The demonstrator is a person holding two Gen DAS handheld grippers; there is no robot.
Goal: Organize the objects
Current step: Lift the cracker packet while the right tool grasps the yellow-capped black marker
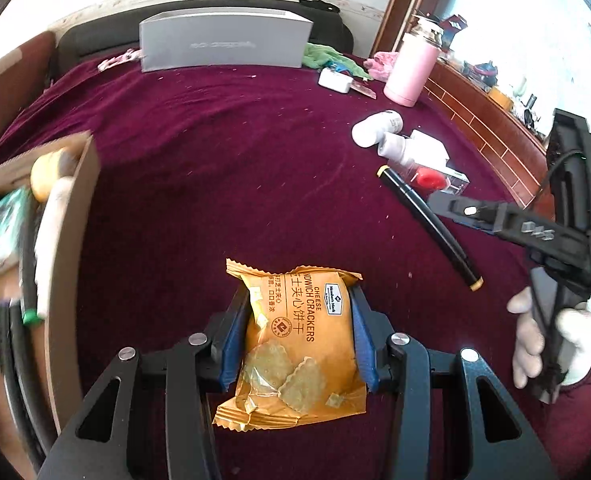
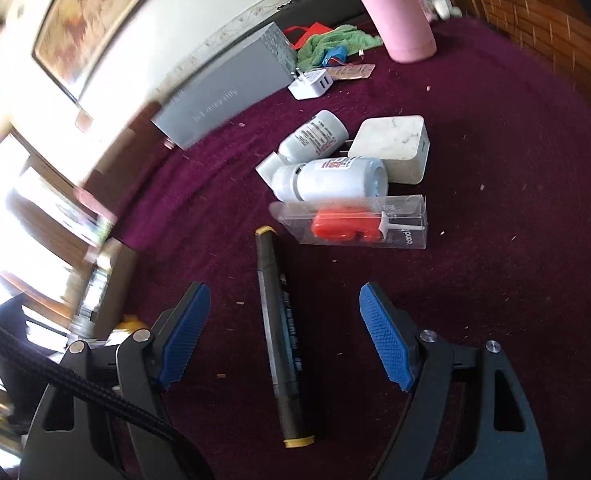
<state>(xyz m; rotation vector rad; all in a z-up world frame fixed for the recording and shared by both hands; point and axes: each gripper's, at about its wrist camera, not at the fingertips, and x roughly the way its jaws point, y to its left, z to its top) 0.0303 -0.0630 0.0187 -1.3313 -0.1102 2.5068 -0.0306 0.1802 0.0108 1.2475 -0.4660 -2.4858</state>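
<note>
- Left tongs (image 1: 298, 334) pinch the orange cracker packet (image 1: 295, 344) above the maroon cloth (image 1: 215, 160).
- Right tongs (image 2: 283, 336) stand spread, a black marker (image 2: 279, 336) lying between them.

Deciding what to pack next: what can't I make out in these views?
- Cardboard box contents, left wrist view: blurred, cut by the frame edge.
- Cracker packet sides: covered by left gripper pads.
- Marker label, right wrist view: too small.
- Grey box lettering: motion-blurred.

Black claw (image 1: 299, 336) frames carry ribbed blue pads (image 2: 383, 336), silver screws and a braided cable (image 2: 87, 392)
</note>
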